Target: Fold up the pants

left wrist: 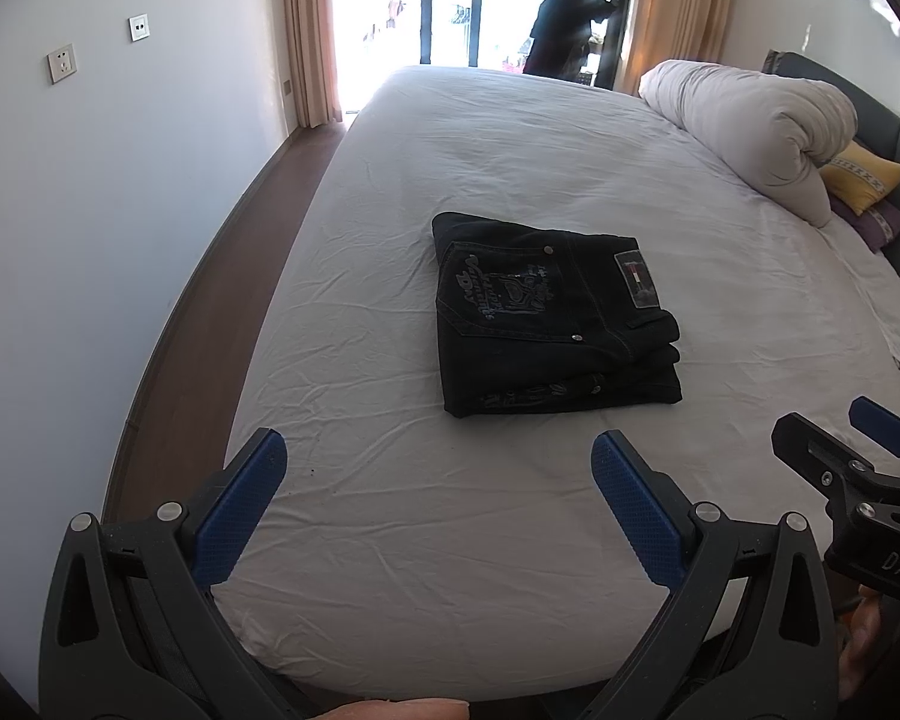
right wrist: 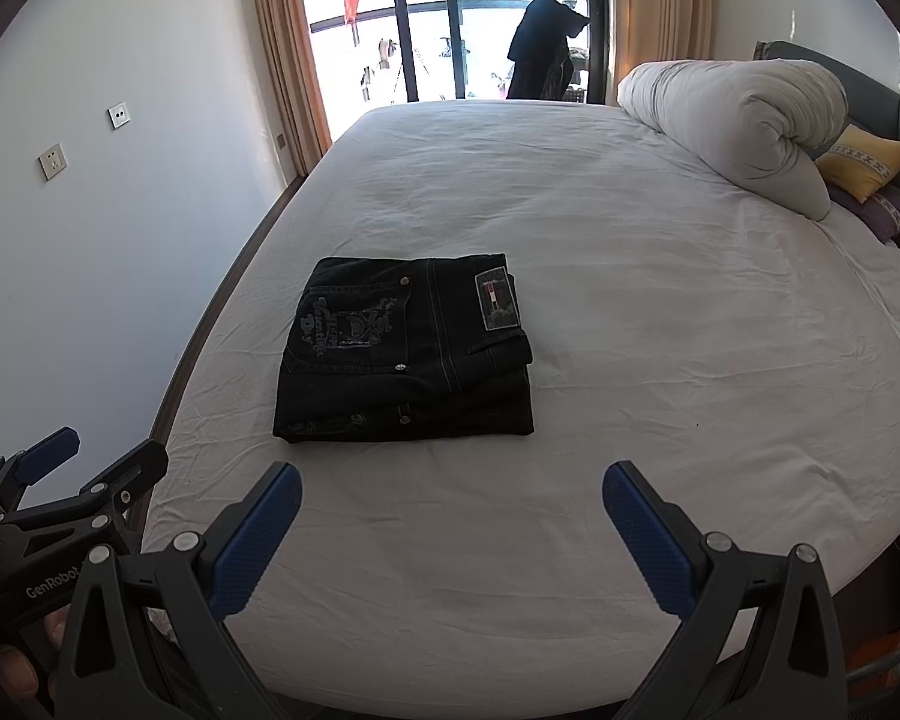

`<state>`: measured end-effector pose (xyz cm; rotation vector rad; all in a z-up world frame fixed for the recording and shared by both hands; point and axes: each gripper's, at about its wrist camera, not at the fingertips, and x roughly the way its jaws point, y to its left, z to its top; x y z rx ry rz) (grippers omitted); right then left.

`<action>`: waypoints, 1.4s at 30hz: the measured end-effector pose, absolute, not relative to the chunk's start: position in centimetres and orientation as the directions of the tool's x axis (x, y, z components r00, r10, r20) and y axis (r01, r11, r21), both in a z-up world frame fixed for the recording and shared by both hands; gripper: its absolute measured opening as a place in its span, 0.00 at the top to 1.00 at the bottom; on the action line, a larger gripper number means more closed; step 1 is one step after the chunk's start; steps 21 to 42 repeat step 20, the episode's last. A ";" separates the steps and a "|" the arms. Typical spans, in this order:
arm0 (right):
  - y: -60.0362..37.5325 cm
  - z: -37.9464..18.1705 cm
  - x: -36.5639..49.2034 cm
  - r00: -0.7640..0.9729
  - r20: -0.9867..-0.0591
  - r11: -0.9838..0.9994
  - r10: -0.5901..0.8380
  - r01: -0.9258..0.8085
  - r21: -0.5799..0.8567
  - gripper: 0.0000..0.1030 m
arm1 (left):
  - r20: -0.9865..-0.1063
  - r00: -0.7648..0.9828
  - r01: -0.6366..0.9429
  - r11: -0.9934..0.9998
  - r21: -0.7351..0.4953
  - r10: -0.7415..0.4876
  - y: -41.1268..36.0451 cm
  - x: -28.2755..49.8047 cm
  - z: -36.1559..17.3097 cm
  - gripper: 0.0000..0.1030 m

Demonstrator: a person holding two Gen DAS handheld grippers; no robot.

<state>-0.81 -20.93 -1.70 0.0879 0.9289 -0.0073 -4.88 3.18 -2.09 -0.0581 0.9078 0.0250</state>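
We find the left gripper [left wrist: 438, 462] nearest in the left view, its blue-padded fingers [left wrist: 240, 510] spread wide and holding nothing. The right gripper [right wrist: 450, 495] in the right view stands the same: fingers well apart, nothing between them. Each view catches the other tool at its edge; the right view alone shows a lettered black body and fingertips of a hand [right wrist: 12, 669] below it.

Both grippers hover above the near edge of the bed [left wrist: 450, 600], clear of the pants [left wrist: 549, 315]. The sheet is white and finely creased. The pants lie folded into a compact, roughly square black stack near the bed's middle, denim with pale stitching, a printed back pocket and a waistband patch on top, layered edges toward us.

Farther right, a rolled white duvet [left wrist: 762, 120] lies along the headboard side, with a yellow pillow [left wrist: 864, 177] and a purple one just beside it. Beyond the bed, tan curtains [right wrist: 288, 48] frame a glass door; the right view alone shows a red item hanging outside.
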 end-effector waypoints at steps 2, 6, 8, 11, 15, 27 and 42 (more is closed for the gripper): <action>-20.9 -1.7 -0.9 0.599 -0.800 0.996 0.031 0.045 0.072 0.00 | -0.789 0.615 -0.046 0.998 -0.040 -0.003 3.1 -4.9 -2.1 0.00; -21.0 -1.7 -0.8 0.599 -0.800 0.996 0.032 0.044 0.073 0.00 | -0.788 0.616 -0.045 0.998 -0.040 -0.004 3.1 -4.9 -2.1 0.00; -21.0 -1.7 -0.8 0.598 -0.801 0.996 0.032 0.044 0.073 0.00 | -0.788 0.616 -0.044 0.998 -0.040 -0.004 3.0 -4.9 -2.1 0.00; -21.0 -1.7 -0.8 0.598 -0.801 0.996 0.032 0.044 0.073 0.00 | -0.788 0.616 -0.045 0.998 -0.036 0.000 3.0 -4.9 -2.1 0.00; -21.0 -1.8 -1.0 0.597 -0.802 0.996 0.033 0.045 0.074 0.00 | -0.784 0.621 -0.042 0.999 -0.033 0.001 3.1 -4.8 -2.0 0.00; -21.3 -2.1 -1.6 0.595 -0.803 0.996 0.032 0.050 0.077 0.00 | -0.780 0.625 -0.035 0.999 -0.030 -0.002 3.1 -4.8 -2.1 0.00; -21.3 -2.1 -1.6 0.595 -0.803 0.996 0.032 0.050 0.077 0.00 | -0.780 0.625 -0.035 0.999 -0.030 -0.002 3.1 -4.8 -2.1 0.00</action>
